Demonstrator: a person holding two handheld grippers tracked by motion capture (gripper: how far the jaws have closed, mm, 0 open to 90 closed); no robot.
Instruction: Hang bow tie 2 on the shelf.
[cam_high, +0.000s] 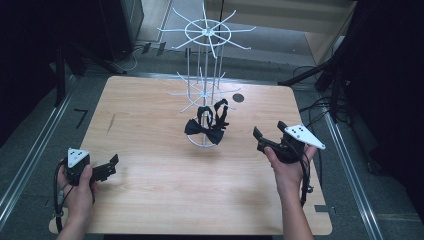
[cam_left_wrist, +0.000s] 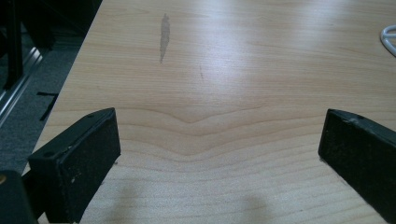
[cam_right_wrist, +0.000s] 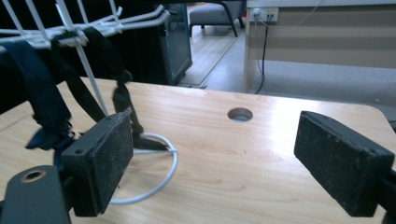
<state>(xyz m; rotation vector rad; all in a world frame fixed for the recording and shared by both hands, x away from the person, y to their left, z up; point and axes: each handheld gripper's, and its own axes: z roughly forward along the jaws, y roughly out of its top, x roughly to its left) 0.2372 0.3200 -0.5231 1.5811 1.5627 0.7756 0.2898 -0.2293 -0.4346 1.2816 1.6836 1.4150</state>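
While both pairs of jaws are spread wide with nothing between them, the right gripper (cam_high: 268, 137) is held just beside the bow tie (cam_high: 205, 131), which hangs by its strap from the white wire rack (cam_high: 205, 32) near the middle of the table (cam_high: 165, 185). The left gripper (cam_high: 111, 165) is kept near the table's left edge, well apart from the bow tie.

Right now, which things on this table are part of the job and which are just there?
In the job:
black bow tie hanging low on the white wire rack
right tool, open, nearest to it
left tool, open, farther off

Just there:
round hole in the tabletop
dark smear on the wood
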